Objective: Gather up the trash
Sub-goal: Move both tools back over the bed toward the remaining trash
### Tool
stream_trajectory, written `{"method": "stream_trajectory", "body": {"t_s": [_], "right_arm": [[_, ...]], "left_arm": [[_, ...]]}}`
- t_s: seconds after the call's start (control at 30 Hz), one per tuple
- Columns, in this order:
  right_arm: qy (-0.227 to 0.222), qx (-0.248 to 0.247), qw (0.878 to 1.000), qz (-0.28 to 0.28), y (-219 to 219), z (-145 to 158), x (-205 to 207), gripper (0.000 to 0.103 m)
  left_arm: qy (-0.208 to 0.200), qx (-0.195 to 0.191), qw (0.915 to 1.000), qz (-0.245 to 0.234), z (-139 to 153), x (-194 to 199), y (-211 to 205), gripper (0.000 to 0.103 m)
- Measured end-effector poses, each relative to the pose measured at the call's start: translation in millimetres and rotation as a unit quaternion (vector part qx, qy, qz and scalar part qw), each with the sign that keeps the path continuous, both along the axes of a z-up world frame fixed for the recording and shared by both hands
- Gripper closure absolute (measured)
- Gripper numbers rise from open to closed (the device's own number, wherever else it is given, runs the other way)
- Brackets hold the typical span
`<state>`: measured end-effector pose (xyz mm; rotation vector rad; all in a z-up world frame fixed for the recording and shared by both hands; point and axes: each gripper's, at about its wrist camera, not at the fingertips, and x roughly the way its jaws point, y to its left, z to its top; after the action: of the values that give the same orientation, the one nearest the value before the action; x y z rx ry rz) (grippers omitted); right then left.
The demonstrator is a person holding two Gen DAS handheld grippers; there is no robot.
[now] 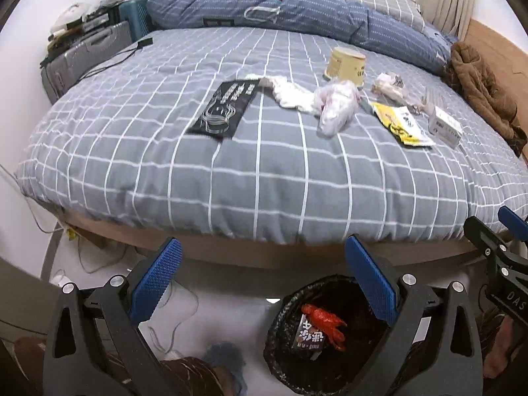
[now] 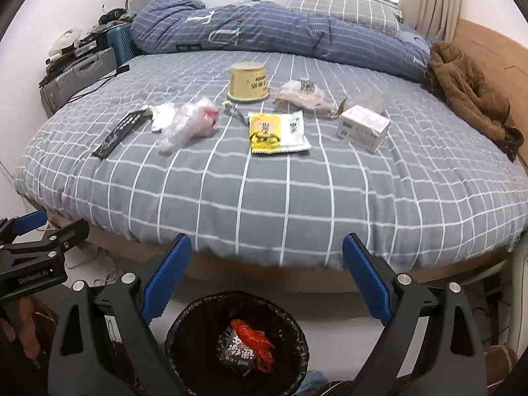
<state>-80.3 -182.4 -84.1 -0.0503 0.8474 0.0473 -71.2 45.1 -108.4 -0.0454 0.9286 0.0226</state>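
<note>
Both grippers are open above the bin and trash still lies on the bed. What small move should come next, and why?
Probably reach the right gripper forward to the yellow packet. Its jaws are open and empty, the packet lies flat among the nearest pieces on the bed, and the bin below holds only a little trash.

We've got a wide bare strip of bed [image 2: 280, 198] along the near edge, so reaching in from the front is easy. Further back the trash sits close together: black packet [image 2: 117, 133], plastic bag [image 2: 186, 123], yellow wrapper [image 2: 279, 130], white box [image 2: 363, 127]. The bin [image 2: 184, 323] mouth below is unobstructed.
</note>
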Motion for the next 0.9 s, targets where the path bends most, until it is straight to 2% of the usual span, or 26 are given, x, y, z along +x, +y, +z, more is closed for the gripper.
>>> {"method": "stream_trajectory", "body": {"t_s": [0.33,0.67,0.9], "right_arm": [[-0.012,-0.004,1.000,-0.011,-4.5,23.8,26.6,0.014],[-0.004,0.011,1.000,-0.009,-2.9,43.7,68.0,0.014],[-0.006,0.002,1.000,-0.011,-3.1,49.7,104.3,0.014]], "left_arm": [[-0.016,-0.004,0.9998,-0.004,29.9,29.6,3.5,0.006],[-0.024,-0.010,0.9996,-0.007,62.2,71.3,17.2,0.006],[-0.018,-0.009,0.9998,-0.004,68.8,109.5,34.8,0.006]]}}
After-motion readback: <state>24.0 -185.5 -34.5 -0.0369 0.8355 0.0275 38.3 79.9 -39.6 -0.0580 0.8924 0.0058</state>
